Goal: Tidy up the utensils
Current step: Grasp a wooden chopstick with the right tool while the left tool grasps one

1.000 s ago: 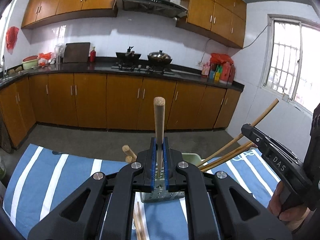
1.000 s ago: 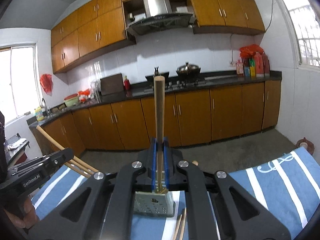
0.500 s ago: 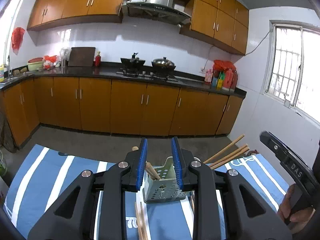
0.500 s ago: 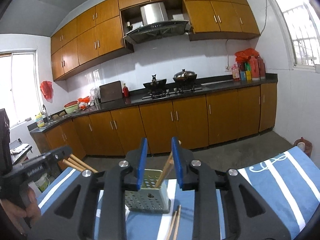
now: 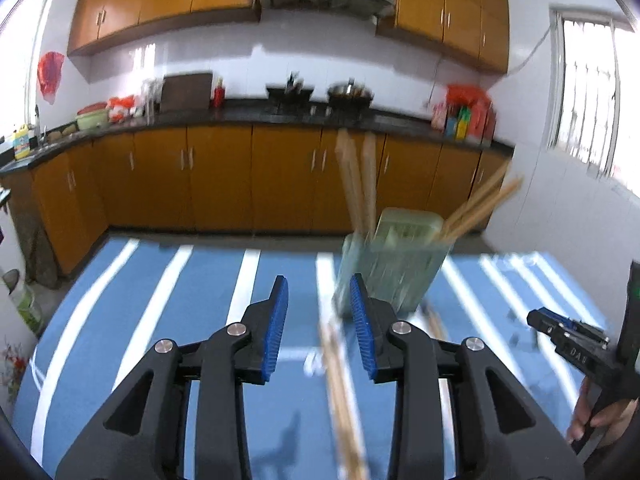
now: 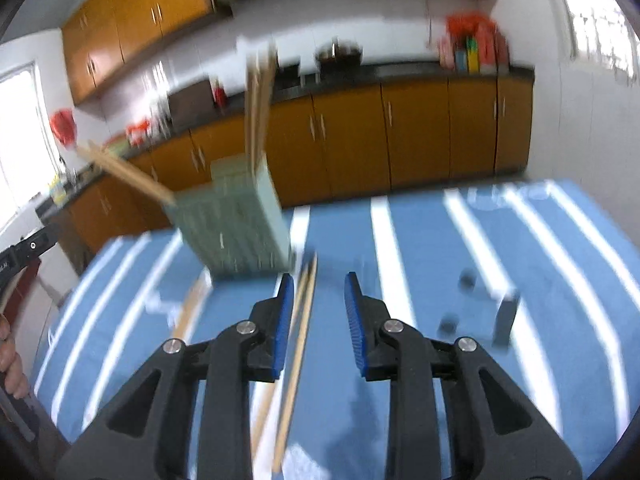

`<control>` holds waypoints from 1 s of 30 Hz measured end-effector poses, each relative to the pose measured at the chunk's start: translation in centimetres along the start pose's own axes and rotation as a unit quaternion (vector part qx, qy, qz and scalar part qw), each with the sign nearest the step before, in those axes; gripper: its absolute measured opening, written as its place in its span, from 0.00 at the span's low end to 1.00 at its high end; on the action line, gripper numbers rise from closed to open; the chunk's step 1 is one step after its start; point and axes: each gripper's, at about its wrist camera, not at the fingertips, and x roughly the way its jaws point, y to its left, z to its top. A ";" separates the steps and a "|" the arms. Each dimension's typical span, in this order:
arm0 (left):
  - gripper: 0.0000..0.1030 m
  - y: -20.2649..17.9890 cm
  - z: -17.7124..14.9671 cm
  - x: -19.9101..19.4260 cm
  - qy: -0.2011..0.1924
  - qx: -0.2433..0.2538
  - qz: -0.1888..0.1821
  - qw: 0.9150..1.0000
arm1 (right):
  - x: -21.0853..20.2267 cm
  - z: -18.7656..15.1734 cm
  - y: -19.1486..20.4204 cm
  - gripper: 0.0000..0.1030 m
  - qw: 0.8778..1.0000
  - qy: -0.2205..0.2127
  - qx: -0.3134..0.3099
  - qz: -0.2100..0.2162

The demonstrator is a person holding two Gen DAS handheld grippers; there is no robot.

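The cloth-covered table [image 5: 132, 320] was mid-blue with white stripes running away from the cameras; the perforated plastic utensil holder [image 5: 394, 264] was pale grey-green; the wooden chopsticks standing in it [image 5: 354, 184] and the loose wooden chopsticks on the cloth [image 6: 298, 344] were light tan; the left gripper [image 5: 319, 328] and the right gripper [image 6: 319, 322] were black with bright blue ribbed pads and silver screws; the wooden kitchen cabinets [image 5: 224, 180] were orange-brown under a black countertop [image 5: 240, 118]; the tiled wall [image 5: 248, 68] was white.
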 end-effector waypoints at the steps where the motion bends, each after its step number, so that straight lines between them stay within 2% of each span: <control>1: 0.32 0.1 -0.9 0.5 0.012 0.002 0.005 1.000 | 0.8 -0.8 0.2 0.26 1.000 0.017 0.000 0.003; 5: 0.32 0.6 -4.8 2.6 0.067 -0.010 0.001 0.998 | 3.8 -4.3 1.4 0.25 0.997 0.079 -0.012 0.013; 11: 0.32 1.2 -8.1 3.8 0.111 -0.026 -0.008 0.993 | 6.1 -6.4 3.2 0.24 0.993 0.113 -0.035 0.007; 12: 0.32 1.2 -8.4 4.0 0.116 -0.028 -0.011 0.993 | 6.4 -6.5 3.2 0.22 0.992 0.117 -0.040 0.001; 13: 0.32 1.2 -8.8 4.1 0.120 -0.030 -0.013 0.992 | 6.6 -6.5 3.3 0.16 0.992 0.121 -0.043 -0.005; 16: 0.32 1.0 -9.6 4.5 0.130 -0.032 -0.023 0.991 | 6.7 -6.5 2.9 0.08 0.992 0.117 -0.046 -0.021; 22: 0.32 0.0 -10.5 5.2 0.149 -0.030 -0.042 0.987 | 6.3 -5.8 0.3 0.08 0.992 0.106 -0.009 -0.066; 30: 0.26 -1.0 -11.5 6.3 0.174 -0.011 -0.041 0.984 | 6.2 -5.9 -0.4 0.08 0.992 0.102 -0.008 -0.075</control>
